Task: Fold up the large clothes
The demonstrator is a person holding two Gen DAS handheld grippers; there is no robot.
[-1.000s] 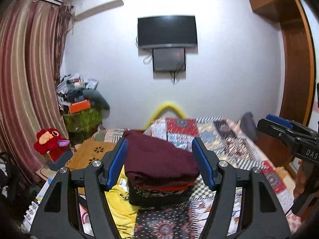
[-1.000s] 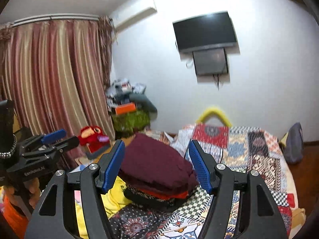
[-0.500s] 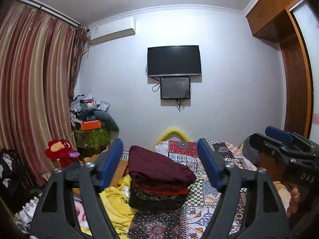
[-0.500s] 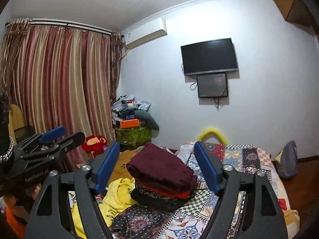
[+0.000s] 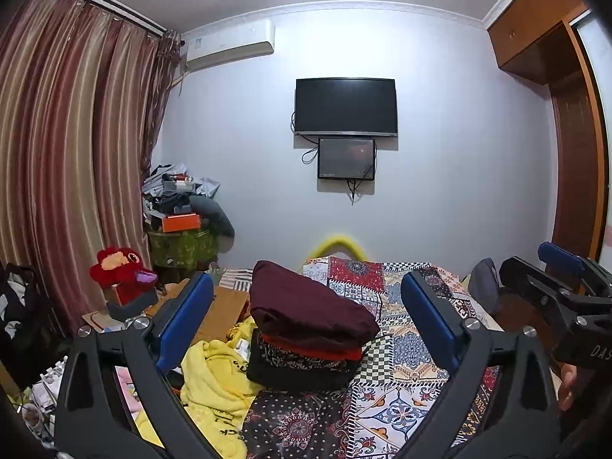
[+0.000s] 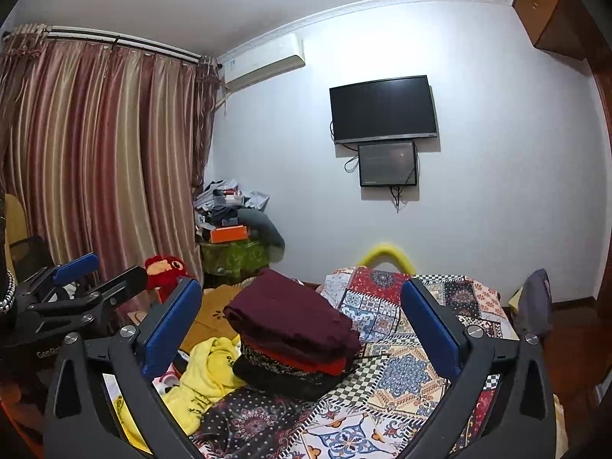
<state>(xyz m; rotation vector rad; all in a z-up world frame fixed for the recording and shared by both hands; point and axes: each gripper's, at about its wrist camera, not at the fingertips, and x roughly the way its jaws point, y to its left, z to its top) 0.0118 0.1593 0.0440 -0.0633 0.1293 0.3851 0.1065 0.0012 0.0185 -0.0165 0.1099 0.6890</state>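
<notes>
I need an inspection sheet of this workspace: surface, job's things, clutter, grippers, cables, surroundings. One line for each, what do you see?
Surface: bed with patchwork cover, patterned all over.
Job's things: folded stack on the bed, maroon garment on top, red and dark patterned layers under it; yellow garment lies crumpled beside it, unfolded.
Clutter: red plush toy and a corner pile with an orange box.
Grippers: left gripper and right gripper are off the stack, jaws opening, nothing between the pads.
Cables: loose wires hang below the small wall screen.
Surroundings: television, air conditioner, striped curtain.
</notes>
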